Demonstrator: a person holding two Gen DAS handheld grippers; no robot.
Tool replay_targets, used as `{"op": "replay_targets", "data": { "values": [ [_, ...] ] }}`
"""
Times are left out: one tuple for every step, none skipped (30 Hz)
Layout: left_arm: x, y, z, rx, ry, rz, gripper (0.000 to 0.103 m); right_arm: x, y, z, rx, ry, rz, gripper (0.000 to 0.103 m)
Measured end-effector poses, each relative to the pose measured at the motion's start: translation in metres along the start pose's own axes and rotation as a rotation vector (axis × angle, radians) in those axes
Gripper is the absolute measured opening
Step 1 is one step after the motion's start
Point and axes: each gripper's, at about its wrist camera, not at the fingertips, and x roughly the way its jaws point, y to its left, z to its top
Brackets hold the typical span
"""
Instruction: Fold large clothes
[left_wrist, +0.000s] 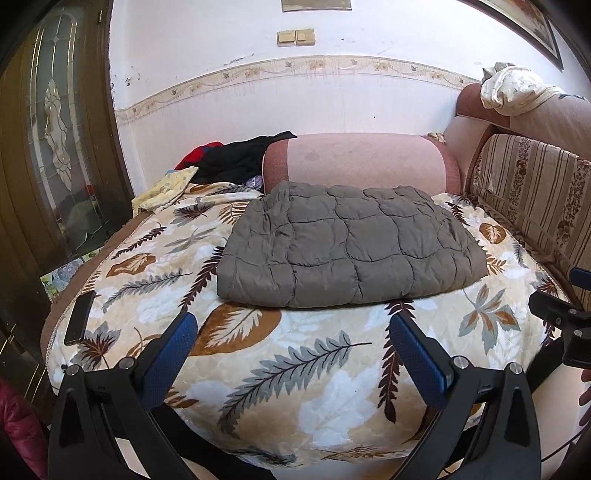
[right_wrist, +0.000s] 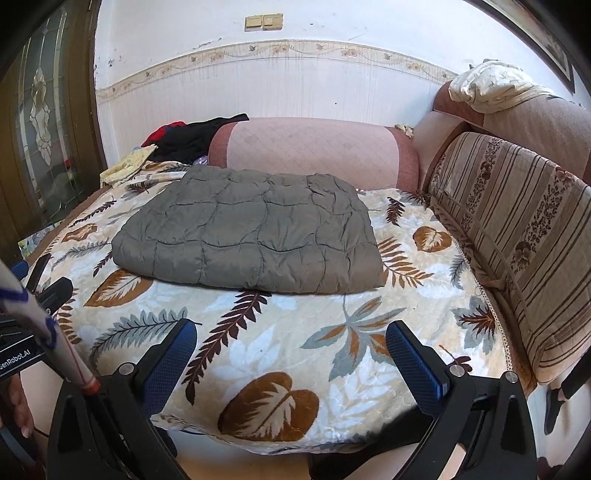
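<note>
Leftmost, a dark flat phone (left_wrist: 79, 317) lies near the edge of the cream plush blanket printed with brown and grey leaves (left_wrist: 295, 369), which covers the sofa seat. Behind it, a heap of black and red clothes (left_wrist: 236, 157) sits beside a pink quilted bolster cushion (left_wrist: 362, 162). Centrally, the grey-brown quilted padded garment (left_wrist: 347, 247) rests folded into a flat rectangle on the blanket, just in front of the bolster. Both tools hang over the blanket's near edge, well apart from the garment: the left gripper (left_wrist: 291, 350) with blue-padded fingers spread wide and empty, the right gripper (right_wrist: 291, 354) likewise wide and holding nothing. Rightmost stands a striped floral back cushion (right_wrist: 517, 251).
</note>
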Motion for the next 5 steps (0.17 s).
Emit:
{"op": "replay_targets", "data": {
  "values": [
    [0.0016, 0.0003, -0.0003, 0.0, 0.003, -0.001, 0.103, 0.0013, 0.0004, 0.0005, 0.001, 0.003, 0.0, 0.103],
    [0.0034, -0.0002, -0.0008, -0.002, 0.006, -0.003, 0.103, 0.0027, 0.0, 0.0003, 0.003, 0.006, 0.001, 0.103],
    [0.0052, 0.0001, -0.0011, -0.004, 0.009, -0.006, 0.103, 0.0046, -0.0004, 0.0002, 0.005, 0.011, 0.002, 0.103],
    [0.0072, -0.0003, -0.0014, -0.005, 0.014, -0.009, 0.103, 0.007, -0.0002, 0.0004, 0.007, 0.016, 0.001, 0.103],
    [0.0101, -0.0013, -0.0016, -0.005, 0.022, -0.015, 0.103, 0.0097, -0.0007, 0.0003, 0.008, 0.022, -0.001, 0.103]
  ]
}}
